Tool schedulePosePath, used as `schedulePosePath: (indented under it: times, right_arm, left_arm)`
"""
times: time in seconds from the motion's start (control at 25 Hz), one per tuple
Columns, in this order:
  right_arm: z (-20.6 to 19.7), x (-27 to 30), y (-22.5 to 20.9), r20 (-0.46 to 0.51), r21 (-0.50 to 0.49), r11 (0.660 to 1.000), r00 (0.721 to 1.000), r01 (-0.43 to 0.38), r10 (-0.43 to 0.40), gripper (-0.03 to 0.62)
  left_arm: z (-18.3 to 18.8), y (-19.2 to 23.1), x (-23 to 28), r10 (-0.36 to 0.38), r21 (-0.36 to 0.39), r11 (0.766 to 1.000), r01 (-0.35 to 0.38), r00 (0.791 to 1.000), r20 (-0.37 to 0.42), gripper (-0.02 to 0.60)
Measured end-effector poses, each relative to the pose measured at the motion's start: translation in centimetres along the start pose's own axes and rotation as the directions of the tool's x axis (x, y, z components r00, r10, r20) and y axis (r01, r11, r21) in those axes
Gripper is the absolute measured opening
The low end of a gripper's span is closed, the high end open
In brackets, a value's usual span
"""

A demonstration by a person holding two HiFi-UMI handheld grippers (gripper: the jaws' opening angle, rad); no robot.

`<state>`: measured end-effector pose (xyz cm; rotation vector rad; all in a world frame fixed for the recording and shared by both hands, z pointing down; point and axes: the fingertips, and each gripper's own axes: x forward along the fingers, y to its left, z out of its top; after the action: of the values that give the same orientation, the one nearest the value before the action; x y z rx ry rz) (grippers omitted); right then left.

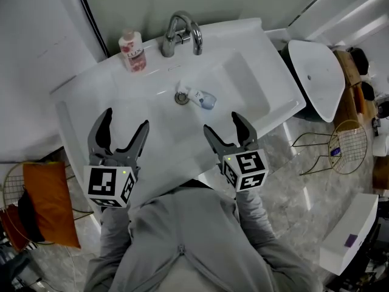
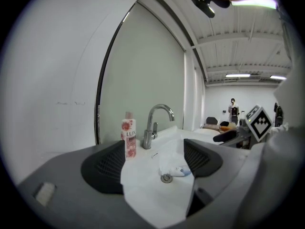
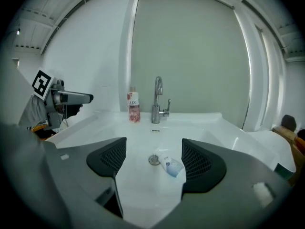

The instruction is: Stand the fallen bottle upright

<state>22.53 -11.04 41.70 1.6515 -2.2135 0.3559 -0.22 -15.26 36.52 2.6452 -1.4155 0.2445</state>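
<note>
A small white and blue bottle (image 1: 200,97) lies on its side in the white sink basin (image 1: 243,84), right beside the drain (image 1: 181,97). It also shows in the left gripper view as the fallen bottle (image 2: 179,171) and in the right gripper view as the fallen bottle (image 3: 170,165). My left gripper (image 1: 124,132) hovers open over the basin's near left edge. At the near right edge my right gripper (image 1: 227,128) is open too. Both hold nothing and stay short of the bottle.
A pink and white bottle (image 1: 132,50) stands upright on the sink's back ledge, left of the chrome tap (image 1: 181,32). A white toilet (image 1: 317,78) and a wire basket (image 1: 346,146) are to the right. An orange bag (image 1: 47,201) sits at lower left.
</note>
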Motion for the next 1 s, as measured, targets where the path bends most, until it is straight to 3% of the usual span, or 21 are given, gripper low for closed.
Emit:
schedulePosePath:
  times: [0.12,0.28,0.52,0.72,1.0]
  right_arm:
    - [-1.9,1.3,-0.2,-0.095,-0.027,0.999,0.995,-0.039,0.036,0.344]
    - [-4.2,4.2,-0.3,-0.241,-0.114,0.987,0.967,-0.115,0.084,0.344]
    - [-6.5,9.8,-1.9,-0.39,-0.213,0.962,0.918,-0.169,0.075,0.344]
    - [-9.5,14.3,-2.5,-0.535,-0.301,0.92,0.843,-0.251,0.055,0.344]
    - [-12.5,19.2,-1.4,-0.719,-0.401,0.807,0.695,-0.433,0.016,0.342]
  left_arm:
    - [-0.1,0.1,0.0,0.004,0.003,1.0,-0.004,1.0,-0.004,0.43]
    - [-0.2,0.9,-0.5,0.039,0.0,0.999,-0.039,0.999,-0.009,0.43]
    - [-0.5,2.9,-1.6,0.114,-0.014,0.993,-0.115,0.993,-0.015,0.431]
    - [-1.0,4.9,-2.0,0.173,-0.033,0.984,-0.173,0.985,-0.023,0.43]
    - [-2.3,7.1,-1.6,0.219,-0.079,0.972,-0.223,0.975,-0.046,0.431]
